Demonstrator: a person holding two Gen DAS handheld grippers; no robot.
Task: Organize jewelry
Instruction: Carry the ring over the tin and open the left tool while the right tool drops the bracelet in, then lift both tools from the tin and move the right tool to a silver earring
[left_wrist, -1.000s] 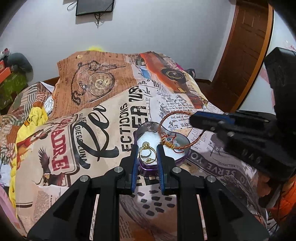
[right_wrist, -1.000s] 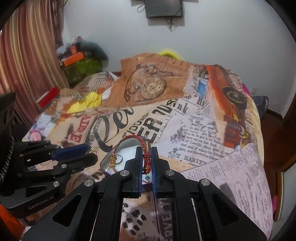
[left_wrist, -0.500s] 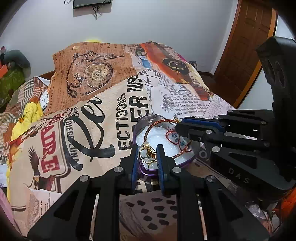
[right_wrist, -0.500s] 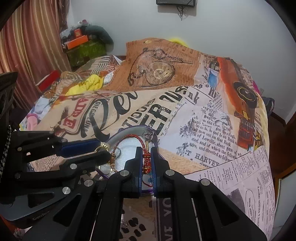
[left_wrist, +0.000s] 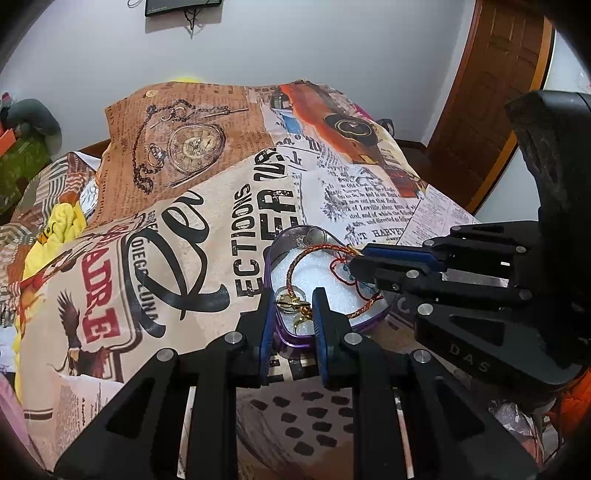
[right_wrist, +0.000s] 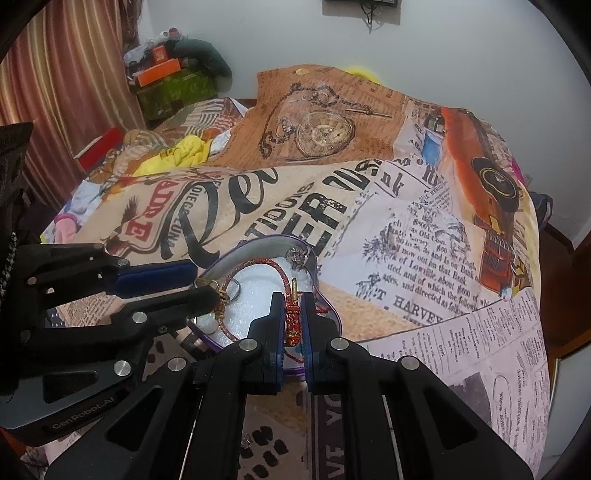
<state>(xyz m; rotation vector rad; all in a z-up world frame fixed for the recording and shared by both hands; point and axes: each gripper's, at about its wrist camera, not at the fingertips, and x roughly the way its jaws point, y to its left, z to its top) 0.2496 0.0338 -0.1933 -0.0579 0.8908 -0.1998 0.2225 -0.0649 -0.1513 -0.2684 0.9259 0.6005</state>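
A purple heart-shaped tin (left_wrist: 274, 254) (right_wrist: 258, 245) with a white foam lining lies on the printed bedspread. My right gripper (right_wrist: 292, 314) is shut on the knotted part of a red and gold cord bracelet (right_wrist: 293, 321), whose loop (left_wrist: 291, 266) lies on the foam inside the tin. My left gripper (left_wrist: 293, 306) stands slightly open around the tin's near edge, with gold rings (left_wrist: 291, 301) between its fingers; whether it grips them is unclear. A silver ring (right_wrist: 298, 254) lies at the tin's far rim.
The bedspread (left_wrist: 177, 229) covers a humped bed. Yellow cloth (right_wrist: 181, 155) and boxes (right_wrist: 159, 70) lie at the far left by a curtain. A wooden door (left_wrist: 491, 92) stands at the right. A small metal item (right_wrist: 246, 440) lies on the cloth below my right gripper.
Both grippers have come down and closer to the tin. The bracelet, held above the tin before, now rests with its loop on the foam.
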